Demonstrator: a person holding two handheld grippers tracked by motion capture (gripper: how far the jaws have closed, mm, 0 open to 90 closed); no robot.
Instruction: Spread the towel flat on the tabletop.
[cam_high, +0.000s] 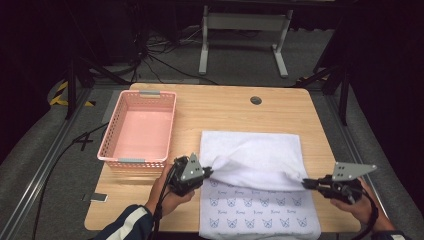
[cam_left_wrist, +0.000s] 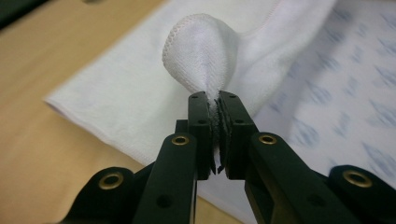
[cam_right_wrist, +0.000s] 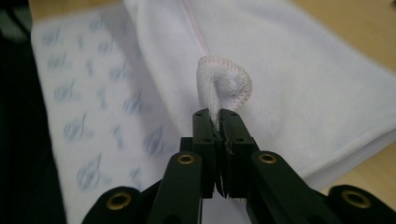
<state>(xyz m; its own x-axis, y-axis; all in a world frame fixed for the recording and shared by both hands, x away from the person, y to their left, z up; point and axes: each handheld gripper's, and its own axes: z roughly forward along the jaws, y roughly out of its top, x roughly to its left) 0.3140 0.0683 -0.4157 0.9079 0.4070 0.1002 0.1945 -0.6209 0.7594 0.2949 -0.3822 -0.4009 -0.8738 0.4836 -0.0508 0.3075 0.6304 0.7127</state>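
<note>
the left gripper (cam_high: 209, 173) pinches one corner of the white towel (cam_high: 252, 152), the right gripper (cam_high: 306, 183) pinches the other. the towel lies half folded over its printed side on the worktop (cam_high: 225, 105), just beside a pink basket (cam_high: 137, 127).

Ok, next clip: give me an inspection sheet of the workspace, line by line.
Surface: wooden table, round grommet hole near the far edge.
Job's things: white towel, patterned side up at the near end, part folded over.
Clutter: pink basket, empty; small flat object at the near left edge.
Grippers: left gripper and right gripper each shut on a towel corner.
Cables: black cable across the floor at left.
Surroundings: grey floor, white table frame behind, dark backdrop.
</note>
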